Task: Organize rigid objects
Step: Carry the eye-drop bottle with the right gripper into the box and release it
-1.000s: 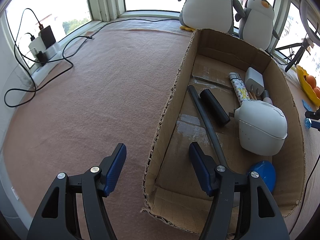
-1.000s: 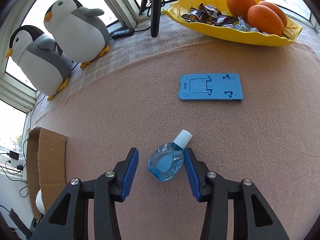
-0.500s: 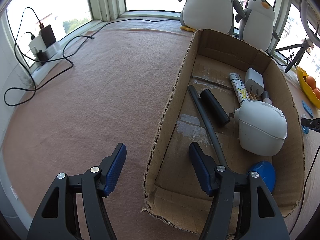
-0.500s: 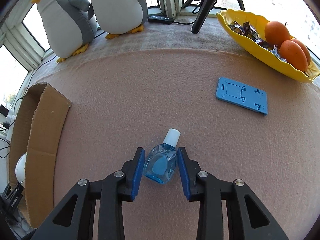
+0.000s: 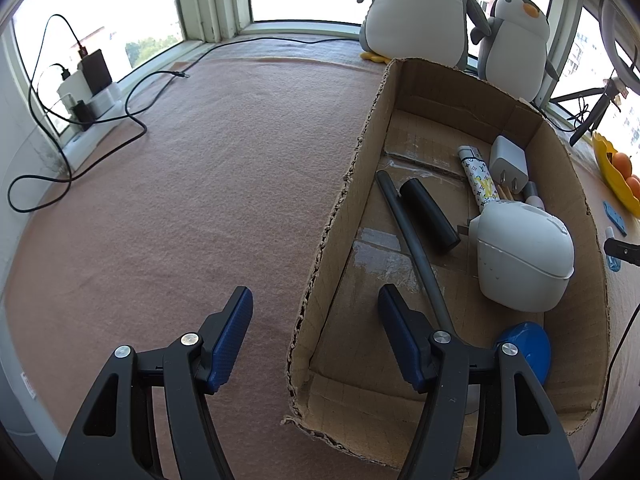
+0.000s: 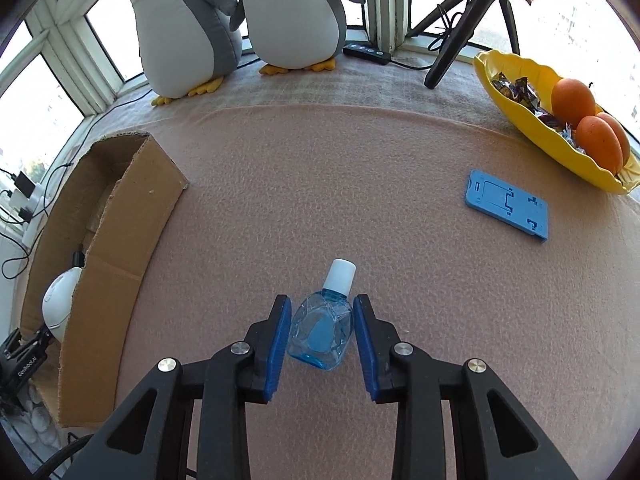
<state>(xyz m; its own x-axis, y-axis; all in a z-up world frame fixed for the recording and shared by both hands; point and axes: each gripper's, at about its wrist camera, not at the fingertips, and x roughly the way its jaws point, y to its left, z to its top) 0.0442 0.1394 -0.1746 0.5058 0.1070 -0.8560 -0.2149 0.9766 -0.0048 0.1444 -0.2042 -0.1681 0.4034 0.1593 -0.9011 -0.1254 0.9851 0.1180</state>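
Bottle (image 6: 323, 326) gripped by right claw (image 6: 322, 342) fills right view; left claw (image 5: 316, 336) released over box (image 5: 360, 168).

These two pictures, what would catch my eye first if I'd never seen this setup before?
Probably the small blue bottle with its white cap, lying on the pink cloth between the closing fingers of the right gripper. Next, two plush penguins at the window, and a yellow dish of oranges on the right. The left gripper hangs open over the edge of a cardboard box of odds and ends.
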